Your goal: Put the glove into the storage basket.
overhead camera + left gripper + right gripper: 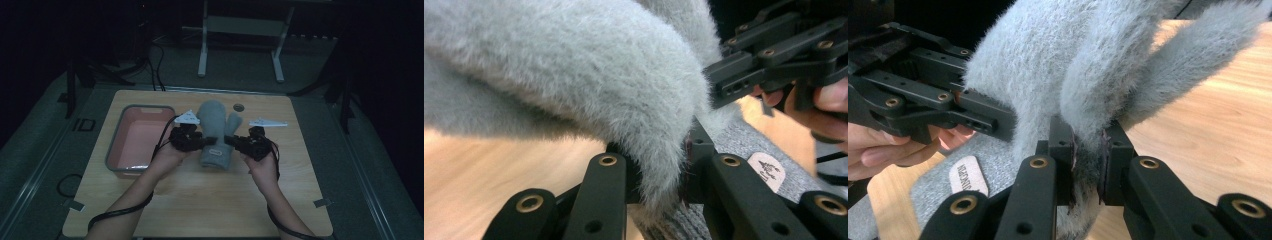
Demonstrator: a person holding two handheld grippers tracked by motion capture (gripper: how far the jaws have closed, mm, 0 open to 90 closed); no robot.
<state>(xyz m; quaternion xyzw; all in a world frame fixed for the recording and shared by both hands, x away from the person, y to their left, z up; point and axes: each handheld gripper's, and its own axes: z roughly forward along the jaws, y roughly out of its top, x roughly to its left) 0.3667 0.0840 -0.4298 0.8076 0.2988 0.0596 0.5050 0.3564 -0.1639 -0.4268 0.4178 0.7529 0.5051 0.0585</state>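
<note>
I had a grey fuzzy mitten (216,131) lying near the middle of the wooden desk (200,200), its knitted cuff toward me and its thumb sticking out on the right. To the left of the mitten sat a pink tub (137,140) with a grey rim, close by but not touching it.

My left tongs (207,141) came in from the mitten's left side and were pinched on its furry edge just above the cuff; in the left gripper view (664,175) the fur was squeezed between the two black jaws. My right tongs (231,141) came in from the mitten's right side and were likewise clamped on a fold of fur (1087,160) near the base of the thumb. The two tongs sat opposite each other across the mitten, near together.

A small label (766,171) showed on the cuff, between the two tongs. In the dim high view I could not tell for sure whether the mitten was lifted off the desk or resting on it.
</note>
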